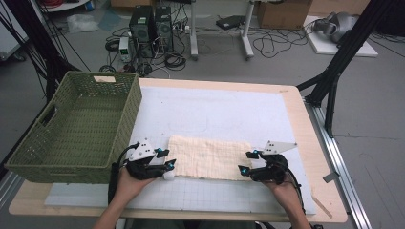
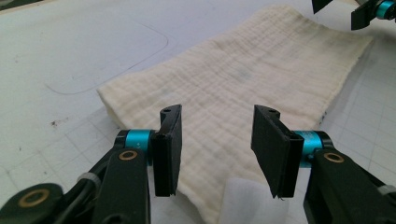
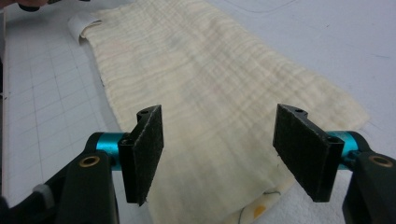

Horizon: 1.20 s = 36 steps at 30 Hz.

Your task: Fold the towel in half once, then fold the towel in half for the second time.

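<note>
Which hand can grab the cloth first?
Probably the left. The left tongs stand open right at the cloth's left end, over its corner. The right tongs are open at the other end, about as near, so it's close.

Cream cloth (image 1: 210, 157); green woven basket (image 1: 76, 124); white gridded mat (image 1: 191, 193).

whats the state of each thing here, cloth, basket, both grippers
cloth: folded, lying flat on the mat, not gripped
basket: upright at the table's left edge, nothing visible inside
left gripper: open, jaws over the cloth's left end
right gripper: open, jaws over the cloth's right end
mat: flat on the table
</note>
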### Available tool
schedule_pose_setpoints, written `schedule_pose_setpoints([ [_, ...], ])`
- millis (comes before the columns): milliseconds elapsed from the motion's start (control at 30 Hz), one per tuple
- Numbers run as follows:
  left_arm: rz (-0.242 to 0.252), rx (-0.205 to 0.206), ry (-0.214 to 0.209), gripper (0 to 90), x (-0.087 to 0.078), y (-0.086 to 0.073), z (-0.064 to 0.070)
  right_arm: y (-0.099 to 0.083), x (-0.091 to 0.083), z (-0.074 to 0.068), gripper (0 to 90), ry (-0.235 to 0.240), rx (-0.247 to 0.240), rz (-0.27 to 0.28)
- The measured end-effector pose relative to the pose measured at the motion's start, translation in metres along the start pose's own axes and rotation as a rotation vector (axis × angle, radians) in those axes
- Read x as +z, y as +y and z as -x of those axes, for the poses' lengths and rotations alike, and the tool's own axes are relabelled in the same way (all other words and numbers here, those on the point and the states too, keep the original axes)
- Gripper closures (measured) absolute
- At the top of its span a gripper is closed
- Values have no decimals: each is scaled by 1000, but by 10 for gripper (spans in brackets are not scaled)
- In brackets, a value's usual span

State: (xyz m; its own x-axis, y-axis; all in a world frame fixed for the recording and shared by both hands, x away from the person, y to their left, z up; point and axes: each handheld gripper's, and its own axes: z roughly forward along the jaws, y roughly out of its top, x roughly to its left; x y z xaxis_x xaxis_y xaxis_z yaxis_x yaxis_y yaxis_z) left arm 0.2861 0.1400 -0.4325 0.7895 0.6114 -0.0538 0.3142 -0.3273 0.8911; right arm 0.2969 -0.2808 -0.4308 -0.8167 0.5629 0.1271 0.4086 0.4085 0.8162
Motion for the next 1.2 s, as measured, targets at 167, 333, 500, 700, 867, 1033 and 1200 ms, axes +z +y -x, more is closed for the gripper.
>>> schedule_pose_setpoints([
  [167, 3, -1, 0, 534, 0, 0, 0, 0, 0, 0, 326, -2, -3, -5],
  [333, -7, 6, -6, 534, 2, 0, 1, -1, 0, 1, 327, -2, -2, -12],
  [500, -6, 15, -4, 536, 6, 5, -3, 1, 4, 8, 326, 17, 4, -10],
  [700, 8, -18, 51, 561, 13, 16, -18, 11, 4, 26, 398, 1, 29, -26],
  [867, 12, -46, 122, 600, 29, 22, -27, 20, 13, 44, 455, -50, 34, -67],
  [1033, -28, -98, 167, 632, 48, 24, -43, 22, 19, 62, 469, -65, 73, -76],
  [1200, -104, -145, 173, 555, 63, 20, -54, 16, 23, 74, 474, -75, 111, -90],
])
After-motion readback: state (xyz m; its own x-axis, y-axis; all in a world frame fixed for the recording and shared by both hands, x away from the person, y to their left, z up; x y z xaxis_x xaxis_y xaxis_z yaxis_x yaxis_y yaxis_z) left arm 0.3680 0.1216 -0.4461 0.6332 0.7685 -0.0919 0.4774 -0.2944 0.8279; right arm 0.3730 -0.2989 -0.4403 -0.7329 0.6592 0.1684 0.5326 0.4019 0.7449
